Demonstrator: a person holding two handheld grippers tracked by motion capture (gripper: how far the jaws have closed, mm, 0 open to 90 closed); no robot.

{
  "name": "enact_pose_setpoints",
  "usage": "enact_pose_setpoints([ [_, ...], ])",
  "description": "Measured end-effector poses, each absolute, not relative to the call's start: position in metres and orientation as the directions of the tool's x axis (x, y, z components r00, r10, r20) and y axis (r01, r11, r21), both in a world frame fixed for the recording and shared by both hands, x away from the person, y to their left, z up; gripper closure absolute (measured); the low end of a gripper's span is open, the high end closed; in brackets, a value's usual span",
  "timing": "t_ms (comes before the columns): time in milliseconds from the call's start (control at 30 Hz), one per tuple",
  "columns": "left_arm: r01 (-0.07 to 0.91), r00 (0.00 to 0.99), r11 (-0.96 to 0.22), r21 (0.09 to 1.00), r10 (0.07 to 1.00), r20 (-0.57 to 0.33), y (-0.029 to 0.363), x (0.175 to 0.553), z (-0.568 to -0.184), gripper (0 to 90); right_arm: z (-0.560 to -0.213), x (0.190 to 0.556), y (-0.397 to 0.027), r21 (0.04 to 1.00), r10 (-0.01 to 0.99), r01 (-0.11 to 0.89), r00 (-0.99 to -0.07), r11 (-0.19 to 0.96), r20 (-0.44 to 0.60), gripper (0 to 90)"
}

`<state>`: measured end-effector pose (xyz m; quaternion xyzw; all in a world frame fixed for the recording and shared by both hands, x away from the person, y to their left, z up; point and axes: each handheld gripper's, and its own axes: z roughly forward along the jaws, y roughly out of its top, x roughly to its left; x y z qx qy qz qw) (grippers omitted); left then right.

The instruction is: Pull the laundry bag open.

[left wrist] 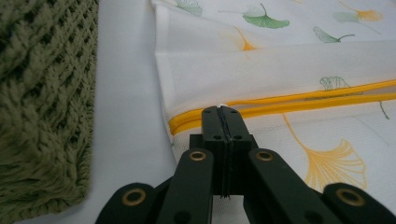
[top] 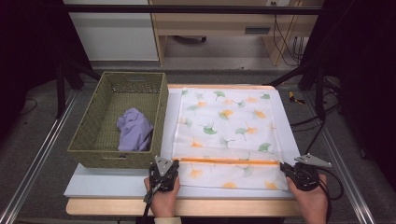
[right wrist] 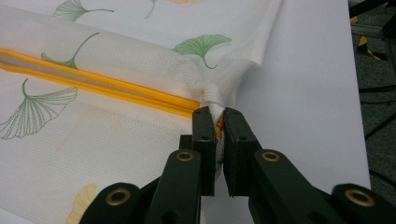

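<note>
My left gripper (left wrist: 223, 111) and right gripper (right wrist: 215, 114) jaws clench the laundry bag (top: 224, 121)'s yellow zipper (top: 226, 161) ends; purple garment (top: 134, 129) not bagged yet.

White worktop (top: 93, 184) with wood front edge. Green woven basket (top: 88, 140) sits at the left edge; ginkgo-print mesh bag (top: 229, 121) with yellow zipper lies flat centre-right, reaching the far edge.

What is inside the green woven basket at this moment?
Inside the green woven basket lies one crumpled lilac cloth, toward its near right corner. The rest of the floor looks bare; whatever lies under the cloth, or tight behind the near wall, is hidden.
</note>
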<state>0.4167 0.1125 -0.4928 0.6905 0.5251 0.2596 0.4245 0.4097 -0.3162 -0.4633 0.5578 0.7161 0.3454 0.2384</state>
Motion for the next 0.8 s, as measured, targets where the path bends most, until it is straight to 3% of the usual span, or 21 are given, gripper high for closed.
enact_pose_setpoints([
  [500,0.504,0.351,-0.154,0.850,0.936,-0.039,0.100,0.418,-0.490,89.7,-0.467,0.414,-0.332,0.754,0.964,0.643,-0.260,0.134,0.050,84.0],
  [600,0.476,0.356,-0.145,0.867,0.934,-0.039,0.100,0.416,-0.490,89.3,-0.467,0.413,-0.332,0.753,0.962,0.645,-0.266,0.133,0.058,79.6],
  [800,0.402,0.370,-0.162,0.901,0.929,0.002,0.094,0.416,-0.474,51.9,-0.452,0.402,-0.337,0.842,0.973,0.537,-0.214,0.040,0.090,52.0],
])
